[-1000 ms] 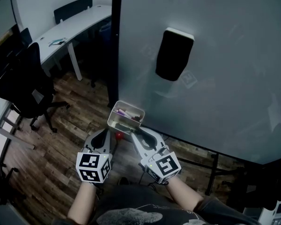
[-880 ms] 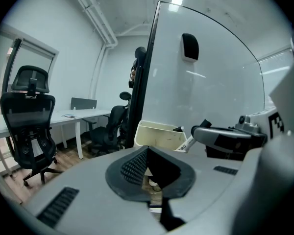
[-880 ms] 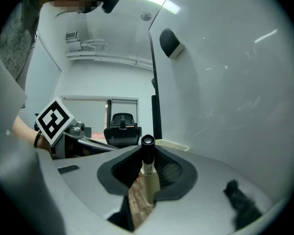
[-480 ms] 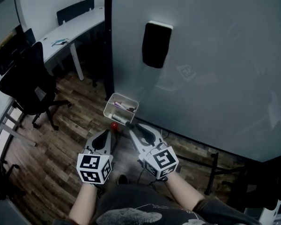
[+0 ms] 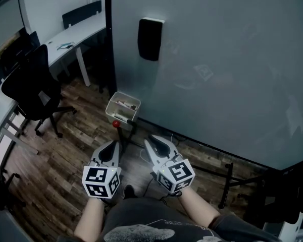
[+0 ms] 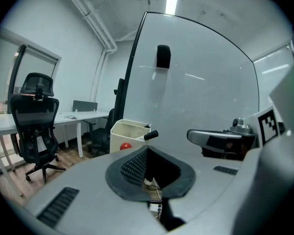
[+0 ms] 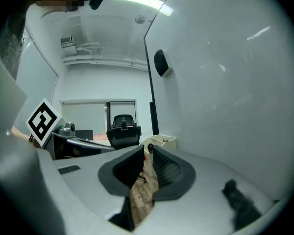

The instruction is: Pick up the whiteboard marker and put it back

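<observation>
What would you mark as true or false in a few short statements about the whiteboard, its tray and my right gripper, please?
A black-capped marker sticks out of the white tray. True.
The right gripper holds the marker. False: its fingers stand apart with nothing between them, having just been closing.
A black eraser sits on the whiteboard. True.
The tray lies on the floor. False: it sits raised at the whiteboard's lower edge.

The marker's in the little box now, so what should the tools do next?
Probably just back away and rest. The whiteboard marker already lies in the tray, with one end poking over the rim. The right tool, whose jaws have just been closing, has nothing between them. The left tool is empty too.
</observation>
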The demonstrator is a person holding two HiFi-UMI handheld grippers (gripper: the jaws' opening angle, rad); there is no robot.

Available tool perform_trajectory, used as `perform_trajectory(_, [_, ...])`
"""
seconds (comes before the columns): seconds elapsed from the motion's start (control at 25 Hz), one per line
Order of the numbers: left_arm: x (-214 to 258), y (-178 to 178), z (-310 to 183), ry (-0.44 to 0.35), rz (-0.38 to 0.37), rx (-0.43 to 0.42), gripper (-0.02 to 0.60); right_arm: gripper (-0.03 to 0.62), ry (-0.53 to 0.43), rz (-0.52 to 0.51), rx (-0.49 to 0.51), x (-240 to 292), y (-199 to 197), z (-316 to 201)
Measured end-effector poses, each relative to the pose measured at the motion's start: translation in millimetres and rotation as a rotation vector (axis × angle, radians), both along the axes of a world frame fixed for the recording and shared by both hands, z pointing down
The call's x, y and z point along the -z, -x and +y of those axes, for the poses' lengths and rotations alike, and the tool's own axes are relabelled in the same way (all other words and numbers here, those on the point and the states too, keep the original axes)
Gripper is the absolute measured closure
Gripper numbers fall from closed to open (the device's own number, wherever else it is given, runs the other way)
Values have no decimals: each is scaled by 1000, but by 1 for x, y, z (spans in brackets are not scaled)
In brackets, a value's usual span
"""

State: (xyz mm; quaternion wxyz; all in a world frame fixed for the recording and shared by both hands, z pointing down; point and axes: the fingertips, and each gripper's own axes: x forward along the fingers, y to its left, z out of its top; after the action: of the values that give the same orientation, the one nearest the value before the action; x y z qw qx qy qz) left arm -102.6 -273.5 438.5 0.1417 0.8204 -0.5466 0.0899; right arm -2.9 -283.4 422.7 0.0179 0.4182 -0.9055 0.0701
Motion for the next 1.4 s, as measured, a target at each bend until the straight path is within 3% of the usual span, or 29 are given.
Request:
perform_trajectory(0.68, [2, -51, 110, -18, 2, -1, 568, 569, 13, -10, -15, -7, -53, 108])
perform_trajectory(1.08, [-3, -69, 176, -6, 9, -4, 568, 572, 31, 58, 1, -19, -72, 177])
perform_trajectory(1.4, [-4, -69, 203, -8, 8, 15, 568, 572, 33, 67, 33, -21, -71, 205])
